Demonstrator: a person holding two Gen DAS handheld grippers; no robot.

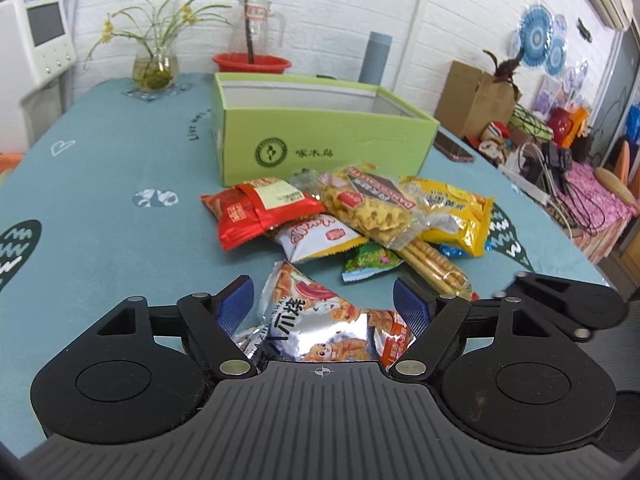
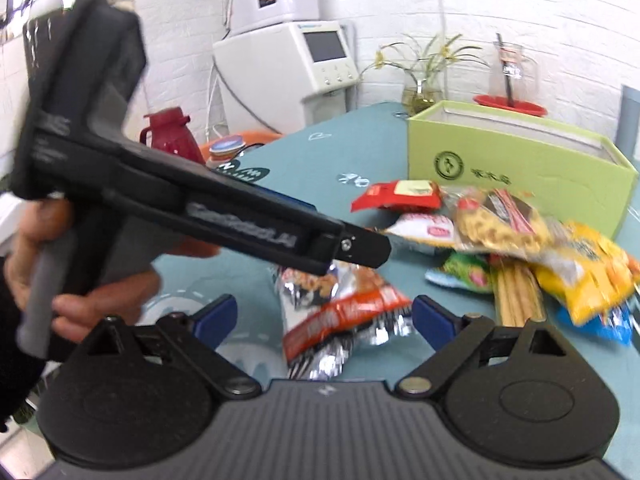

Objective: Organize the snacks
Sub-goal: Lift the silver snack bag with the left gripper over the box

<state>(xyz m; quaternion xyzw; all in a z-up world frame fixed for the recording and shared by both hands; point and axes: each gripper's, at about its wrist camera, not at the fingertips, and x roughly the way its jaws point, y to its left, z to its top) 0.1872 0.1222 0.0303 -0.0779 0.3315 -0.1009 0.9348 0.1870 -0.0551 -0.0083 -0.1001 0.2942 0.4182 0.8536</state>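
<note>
**Both grippers spread over the snack pile, nothing gripped**

Currently, left wrist view: my left gripper [image 1: 323, 294] has its jaws apart. A silver snack bag [image 1: 316, 320] lies on the teal tablecloth [image 1: 112, 184] between the blue pads [image 1: 236, 300]; the bag runs right up to both pads, but I can't see either one pressing it. Just beyond sits the rest of the pile: a red packet [image 1: 256, 212], a white packet [image 1: 316, 240], a clear bag of yellow crisps [image 1: 368, 208], a yellow bag [image 1: 456, 212], a small green packet [image 1: 370, 264] and a pack of biscuit sticks [image 1: 434, 266]. Behind the pile stands an open green box [image 1: 320, 136], nothing visible inside from here. A phone [image 1: 452, 146] lies at the box's right end.

Right wrist view, partly blurred: my right gripper [image 2: 324, 314] is also spread wide, with the silver snack bag [image 2: 340, 312] on the cloth between the pads, clear of both. My left hand [image 2: 60, 264] holds the left gripper's handle, and that tool crosses the frame with its tip above the bag. Pile to the right, green box [image 2: 516, 164] behind it.
</note>
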